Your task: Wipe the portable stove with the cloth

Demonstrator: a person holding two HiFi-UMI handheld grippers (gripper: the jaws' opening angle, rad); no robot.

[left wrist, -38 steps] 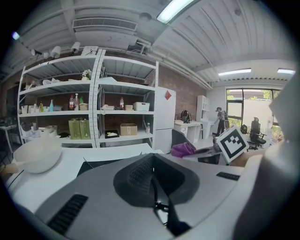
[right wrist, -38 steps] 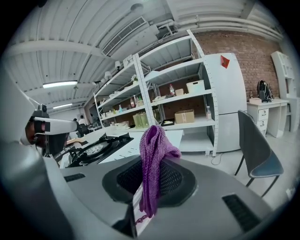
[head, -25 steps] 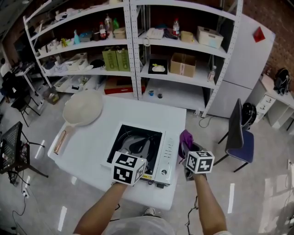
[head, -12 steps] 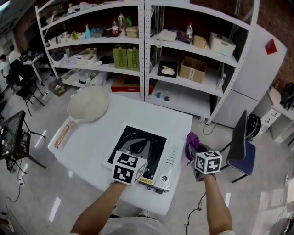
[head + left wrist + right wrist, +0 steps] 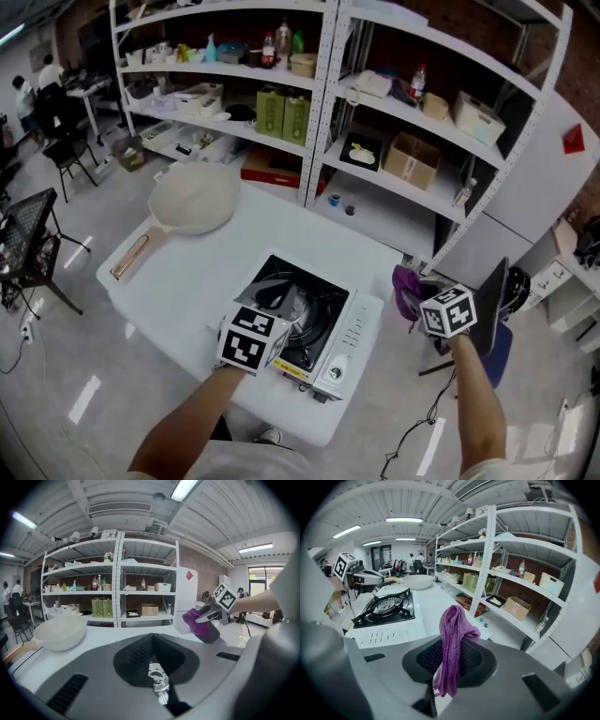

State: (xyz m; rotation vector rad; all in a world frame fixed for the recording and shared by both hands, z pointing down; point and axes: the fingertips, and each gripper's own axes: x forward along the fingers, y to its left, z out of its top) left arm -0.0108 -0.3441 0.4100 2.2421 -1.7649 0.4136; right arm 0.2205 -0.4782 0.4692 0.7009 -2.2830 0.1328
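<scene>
Well, our right gripper (image 5: 450, 663) clamps the purple knitted cloth (image 5: 452, 632) mid-bunch; limp and light, we judge. Our left gripper (image 5: 158, 670) has its jaws closed, empty.

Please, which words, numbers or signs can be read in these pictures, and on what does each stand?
None can be read.
On the portable stove panel: printed rows, too small.
On the green boxes: print blurred.
On the marker cubes: square patterns only, no words.

Grey marker-cubed tools (image 5: 159, 688) (image 5: 446, 667); perhaps white top (image 5: 272, 466).
</scene>
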